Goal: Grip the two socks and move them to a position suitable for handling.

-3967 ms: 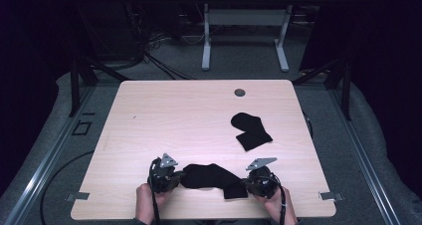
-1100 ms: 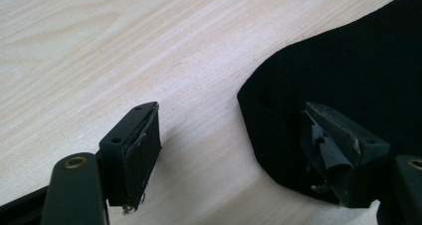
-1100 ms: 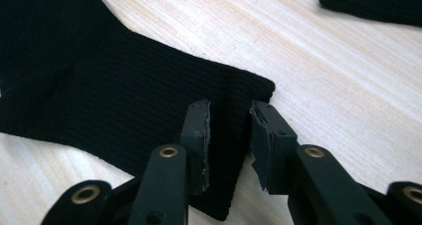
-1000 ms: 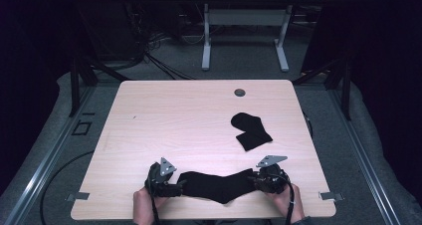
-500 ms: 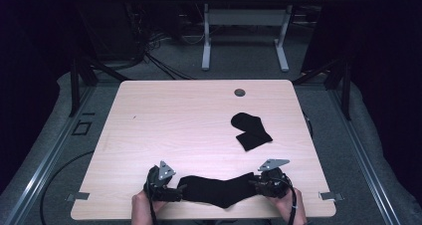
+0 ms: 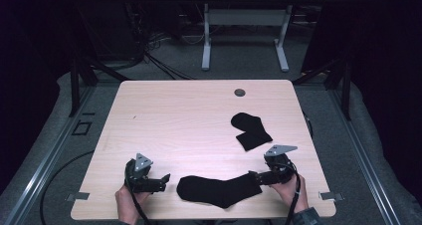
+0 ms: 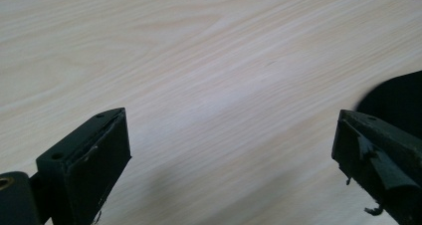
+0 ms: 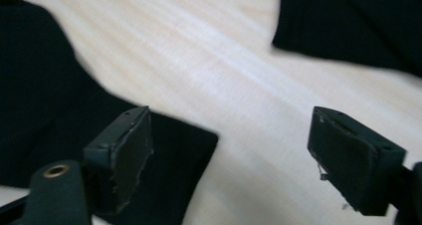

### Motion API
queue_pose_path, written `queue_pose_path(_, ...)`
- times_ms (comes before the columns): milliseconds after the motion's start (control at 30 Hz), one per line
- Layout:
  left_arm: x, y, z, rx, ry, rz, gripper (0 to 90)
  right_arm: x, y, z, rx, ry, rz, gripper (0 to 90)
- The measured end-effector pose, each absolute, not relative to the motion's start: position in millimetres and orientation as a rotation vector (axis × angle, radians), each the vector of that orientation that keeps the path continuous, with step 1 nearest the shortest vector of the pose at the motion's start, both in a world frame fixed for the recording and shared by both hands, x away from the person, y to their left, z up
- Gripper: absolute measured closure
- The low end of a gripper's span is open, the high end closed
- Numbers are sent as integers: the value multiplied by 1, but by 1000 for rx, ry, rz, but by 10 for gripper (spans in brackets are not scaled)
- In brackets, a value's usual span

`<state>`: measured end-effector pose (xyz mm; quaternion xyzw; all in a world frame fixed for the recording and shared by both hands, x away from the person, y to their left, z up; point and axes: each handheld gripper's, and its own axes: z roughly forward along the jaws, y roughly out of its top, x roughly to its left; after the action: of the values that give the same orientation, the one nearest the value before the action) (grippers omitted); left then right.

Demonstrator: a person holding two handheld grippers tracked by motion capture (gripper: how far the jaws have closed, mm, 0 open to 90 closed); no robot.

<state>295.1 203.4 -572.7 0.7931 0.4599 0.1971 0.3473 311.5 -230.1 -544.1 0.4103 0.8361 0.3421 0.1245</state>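
Both grippers (image 6: 161, 179) (image 6: 255, 176) low, fingers spread.

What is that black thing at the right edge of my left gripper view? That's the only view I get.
Observer: It's the rounded end of a long black sock lying flat along the near edge of the table.
Operator: Is anybody grabbing it?
Observer: No. The right gripper is open, with one jaw over the sock's squared end and the other over bare wood.
Operator: Any more socks?
Observer: Yes, a folded black sock lies farther back, on the right.
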Motion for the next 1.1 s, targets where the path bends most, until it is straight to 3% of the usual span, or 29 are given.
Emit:
queue_pose_path(333,299,214,-591,2076,1250,517,1,349,-233,-537,1225,2410,1004,5)
queue_pose_path(433,300,214,-592,2075,1248,512,0,360,-234,-537,1235,2400,991,9)
queue_pose_path(1100,301,213,-593,2066,1239,522,0,440,-226,-547,1299,2385,866,281)
